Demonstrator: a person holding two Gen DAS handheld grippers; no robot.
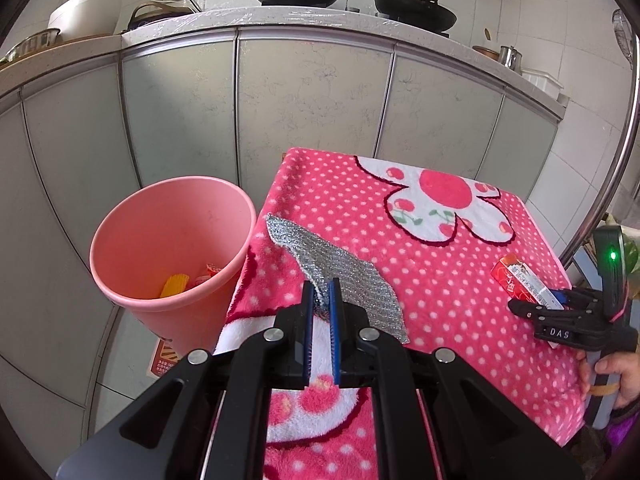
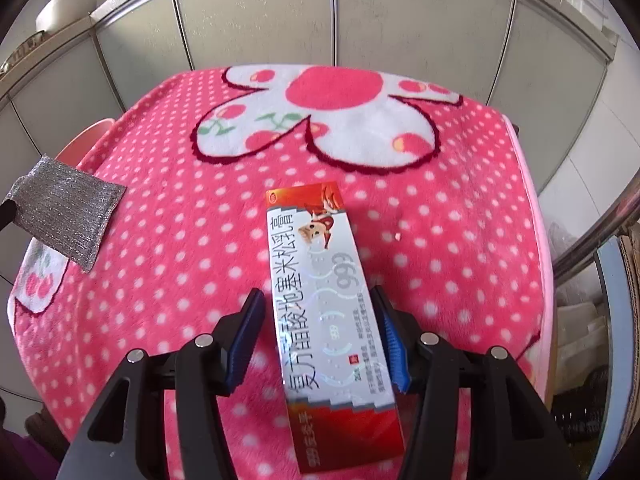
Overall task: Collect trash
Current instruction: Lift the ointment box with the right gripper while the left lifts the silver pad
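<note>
A pink blanket (image 1: 420, 264) with white dots and a big white flower with a pink heart covers the table, its surface fluffy and slightly rumpled. Beside its left edge stands a pink bin (image 1: 160, 240), round and open-topped, with a yellow ribbed item (image 1: 175, 285) and a small red-and-white wrapper (image 1: 212, 270) lying at the bottom.

On the blanket's left part is a silver scrubbing cloth (image 1: 344, 276), a flat, glittering mesh rectangle with a sewn hem. One end lies near the bin side of the blanket; the near end is lifted and pinched in the left gripper (image 1: 323, 300), whose blue pads are clenched on its edge. From the right wrist view the cloth (image 2: 66, 210) shows as a grey, sparkly pad at the blanket's left border.

On the right part lies a long carton (image 2: 324, 296), flat on the blanket, white in the middle with red ends, a cartoon figure near the far end, large Chinese characters and "999" along its face. The right gripper (image 2: 320, 340) straddles it with its jaws spread wide, a blue pad on either side; the right pad sits just at the carton's edge, the left one apart from it, so it is not squeezed. A hand (image 1: 612, 376) holds this gripper's handle.
</note>
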